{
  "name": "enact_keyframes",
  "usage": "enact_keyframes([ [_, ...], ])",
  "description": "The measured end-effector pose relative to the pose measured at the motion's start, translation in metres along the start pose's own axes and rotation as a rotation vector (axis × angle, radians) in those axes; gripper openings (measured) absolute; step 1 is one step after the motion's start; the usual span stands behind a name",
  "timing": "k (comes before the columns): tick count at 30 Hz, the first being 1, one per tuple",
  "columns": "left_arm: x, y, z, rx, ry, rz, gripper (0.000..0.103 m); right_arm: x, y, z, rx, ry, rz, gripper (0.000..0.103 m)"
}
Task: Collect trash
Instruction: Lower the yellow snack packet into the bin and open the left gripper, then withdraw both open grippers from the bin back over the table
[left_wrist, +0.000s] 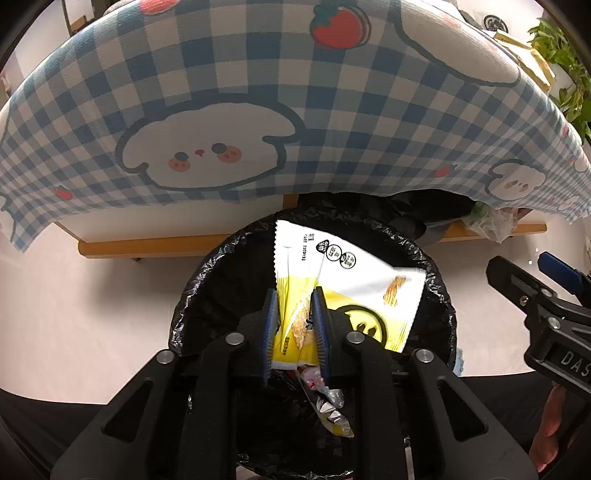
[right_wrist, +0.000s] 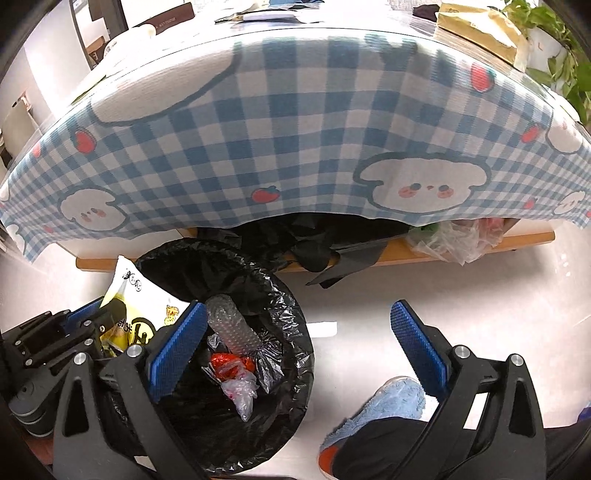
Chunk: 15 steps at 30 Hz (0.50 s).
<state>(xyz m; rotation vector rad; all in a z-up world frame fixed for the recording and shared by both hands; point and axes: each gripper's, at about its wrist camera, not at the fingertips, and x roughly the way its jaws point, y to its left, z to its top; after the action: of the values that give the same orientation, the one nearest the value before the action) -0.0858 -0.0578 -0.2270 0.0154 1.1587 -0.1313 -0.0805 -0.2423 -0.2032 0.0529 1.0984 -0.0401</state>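
Right, left gripper (left_wrist: 293, 325) pinches a light, crinkly yellow snack wrapper (left_wrist: 354, 280) by its edge over the black-lined trash bin (left_wrist: 439, 295); right gripper (right_wrist: 299, 350) gapes empty.

The snack wrapper (left_wrist: 354, 280) is glossy printed plastic film. The bin liner (right_wrist: 291, 325) is thin, crinkled, shiny black plastic. The tablecloth (left_wrist: 258, 92) is matt woven cloth. The floor (right_wrist: 461, 288) looks smooth.
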Motion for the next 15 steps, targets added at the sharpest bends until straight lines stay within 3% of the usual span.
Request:
enact_keyframes([
  [4,0.0024,-0.0016,-0.001,0.008,0.004,0.012,0.037,-0.0006,0.0005,0.0005,-0.003,-0.002,-0.004,0.095],
  [15,-0.0047,0.0024,-0.0015,-0.004,-0.015,0.021,0.059,-0.0042,0.0025,0.0012,-0.003,-0.01,-0.014,0.096],
])
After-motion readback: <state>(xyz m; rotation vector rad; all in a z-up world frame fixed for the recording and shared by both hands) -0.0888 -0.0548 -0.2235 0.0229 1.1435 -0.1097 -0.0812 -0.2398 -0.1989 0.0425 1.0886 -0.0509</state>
